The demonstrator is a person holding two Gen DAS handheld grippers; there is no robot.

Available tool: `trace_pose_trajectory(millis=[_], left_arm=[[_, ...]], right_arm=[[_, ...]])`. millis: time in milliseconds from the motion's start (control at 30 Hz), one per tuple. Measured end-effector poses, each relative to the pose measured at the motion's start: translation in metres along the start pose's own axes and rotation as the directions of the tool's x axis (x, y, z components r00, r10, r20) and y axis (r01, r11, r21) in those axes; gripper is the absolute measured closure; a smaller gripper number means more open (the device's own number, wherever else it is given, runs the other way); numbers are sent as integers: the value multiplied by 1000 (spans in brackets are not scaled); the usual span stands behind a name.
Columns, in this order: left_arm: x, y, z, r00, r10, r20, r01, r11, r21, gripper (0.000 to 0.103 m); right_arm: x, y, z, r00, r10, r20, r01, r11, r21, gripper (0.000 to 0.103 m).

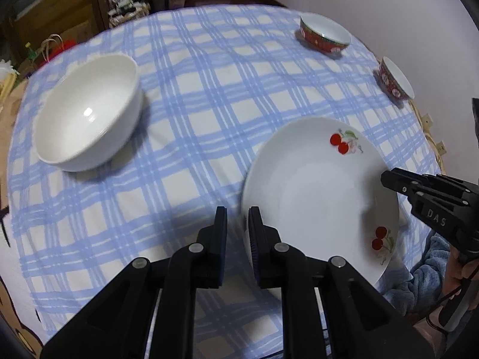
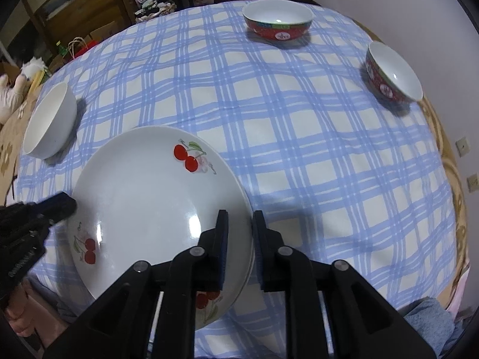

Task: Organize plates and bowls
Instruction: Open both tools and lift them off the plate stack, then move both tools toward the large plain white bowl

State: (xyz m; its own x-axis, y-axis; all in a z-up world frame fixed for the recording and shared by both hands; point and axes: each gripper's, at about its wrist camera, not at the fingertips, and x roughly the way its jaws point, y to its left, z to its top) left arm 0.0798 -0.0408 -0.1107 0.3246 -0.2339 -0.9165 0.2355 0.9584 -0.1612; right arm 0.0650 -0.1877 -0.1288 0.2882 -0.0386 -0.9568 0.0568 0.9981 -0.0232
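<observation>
Nearest, cherry plate (image 1: 317, 197) flat on worktop (image 1: 194, 137) with blue-check cloth, at near edge. Left claw (image 1: 238, 218) straddles plate's left rim, pads slightly apart, not pressing: released. Right claw (image 2: 239, 221) straddles plate's right rim, rim between pads with small gap: released. White bowl (image 1: 86, 113) stands left, apart from plate. Far right, two red patterned bowls: one (image 2: 277, 21) at far edge, other (image 2: 392, 73) near right edge, well apart
</observation>
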Motion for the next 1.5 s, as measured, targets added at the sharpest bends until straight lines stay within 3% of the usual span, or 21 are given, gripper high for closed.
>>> trace_pose_trajectory(millis=[200,267,333,467,533,667,733,767,900,1033,1233,1500], left_arm=[[-25,20,4,997,47,68,-44,998,-45,84],[-33,26,6,995,54,86,-50,997,-52,81],[-42,30,9,991,52,120,-46,998,-46,77],[-58,40,18,978,111,178,-103,993,-51,59],[-64,48,22,971,147,190,-137,988,-65,50],[-73,62,36,960,219,176,-214,976,-48,35],[-80,66,42,937,281,207,-279,959,-38,29],[-83,69,46,930,296,218,-295,955,-36,25],[-85,87,60,944,269,190,-258,963,-82,22],[-79,101,71,942,294,162,-280,955,-101,22],[-65,136,84,965,247,84,-232,960,-158,21],[-42,174,86,963,270,16,-258,936,-240,21]], right_arm=[[-14,8,6,998,24,56,-24,1000,-6,80],[-24,9,10,995,31,96,-30,1000,-8,76],[-36,12,18,989,63,134,-63,998,-5,66],[-59,27,35,968,146,206,-141,989,-40,62],[-70,41,41,956,152,251,-135,987,-87,43],[-75,62,51,941,186,283,-150,978,-144,34],[-74,72,57,937,212,278,-171,971,-165,16],[-73,78,59,934,226,278,-182,968,-175,13],[-65,101,72,932,246,265,-192,958,-214,12],[-53,123,87,934,260,244,-199,948,-247,12],[-37,160,111,935,281,217,-216,935,-281,12],[-12,198,133,954,247,170,-193,939,-284,12]])
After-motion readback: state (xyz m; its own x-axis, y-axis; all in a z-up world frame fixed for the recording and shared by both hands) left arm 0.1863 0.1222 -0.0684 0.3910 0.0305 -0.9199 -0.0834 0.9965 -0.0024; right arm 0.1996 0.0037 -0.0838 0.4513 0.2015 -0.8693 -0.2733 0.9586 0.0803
